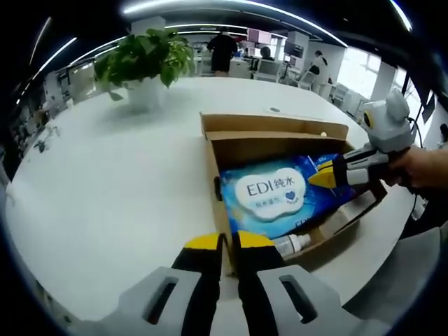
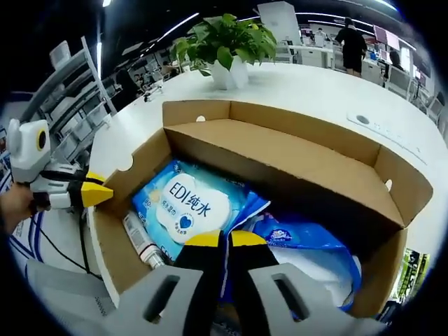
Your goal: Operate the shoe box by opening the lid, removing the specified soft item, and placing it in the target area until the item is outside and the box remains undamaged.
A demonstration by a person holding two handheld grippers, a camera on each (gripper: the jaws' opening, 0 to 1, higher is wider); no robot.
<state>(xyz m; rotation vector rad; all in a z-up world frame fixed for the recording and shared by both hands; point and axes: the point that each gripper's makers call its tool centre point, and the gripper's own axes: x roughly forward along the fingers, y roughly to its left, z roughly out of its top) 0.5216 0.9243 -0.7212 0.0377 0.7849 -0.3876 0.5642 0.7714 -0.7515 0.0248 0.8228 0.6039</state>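
The shoe box [image 2: 301,150] is being shown open on the white table [image 1: 105,189], its lid flap [image 2: 280,150] folded back and standing up behind the contents. Inside, the blue wet-wipes pack [image 2: 183,204] marked EDI is lying flat against the near-left wall, with a small white bottle [image 2: 140,241] lying alongside it and a second blue plastic pack [image 2: 301,234] tucked just beside it, partly under the flap's shadow.

The right gripper [image 2: 224,239] is being held low over the pack's edge, its yellow-tipped jaws pressed together with only a thin seam between them; nothing is seen to be pinched there. The left gripper [image 1: 229,242] is being kept at the outer cardboard wall, jaws likewise drawn close together and empty.

The wipes pack looks to be the soft item, so the step in hand is judged to be the grasp. The right jaws should be parted first, then a loose edge or corner of the pack pinched, not its slippery middle. The pull should be made straight up, clear of the walls, so the cardboard is not being dragged or torn. The box could be steadied by the left gripper at its wall, and the bottle should be left undisturbed.

A potted green plant [image 1: 143,66] is standing well apart on the table. Beyond, an office is being seen: desks, strip lights overhead, and people [image 1: 222,50] standing in the distance.
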